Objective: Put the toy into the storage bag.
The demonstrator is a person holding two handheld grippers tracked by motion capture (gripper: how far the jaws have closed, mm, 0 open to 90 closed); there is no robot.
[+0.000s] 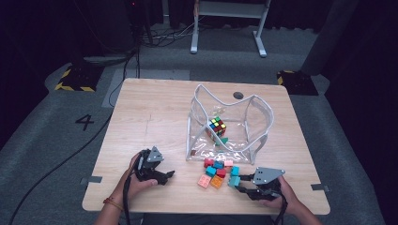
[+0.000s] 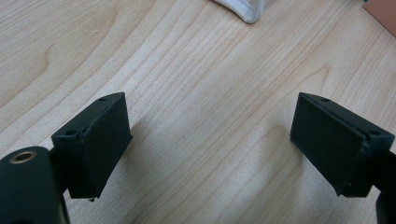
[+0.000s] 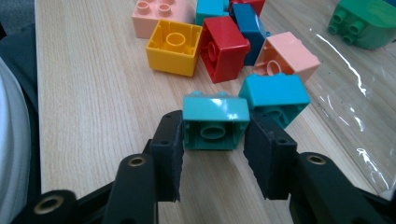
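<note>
In the high view, the left gripper [image 1: 168,175] is seen at the lower left of the table [image 1: 150,112], held in the person's left hand [image 1: 136,180] and resting low over bare wood. In the left gripper view its jaws are spread wide, with nothing but wood grain between them; a white corner of the clear bag [image 2: 243,11] is seen at the top edge of that frame.

Toward the centre of the high view, the clear bag [image 1: 256,110], edged in white, is stood open on the table, and a colour cube [image 1: 217,126] with a green brick [image 1: 223,140] beside it is seen inside. Just below the bag, a loose pile of bricks [image 1: 217,171] is spread on the wood in red, blue, pink and orange.

At the lower right of the high view, the right gripper [image 1: 234,183] is held in the right hand [image 1: 281,197], at the right edge of the pile. In the right gripper view a teal brick [image 3: 215,122] is pinched between its two pads at the middle of the frame, its hollow underside turned to the camera. A second blue brick [image 3: 275,95] is touching it at upper right; a yellow brick [image 3: 173,46], a red brick [image 3: 224,46] and a pink brick [image 3: 287,58] are lying farther up.
</note>
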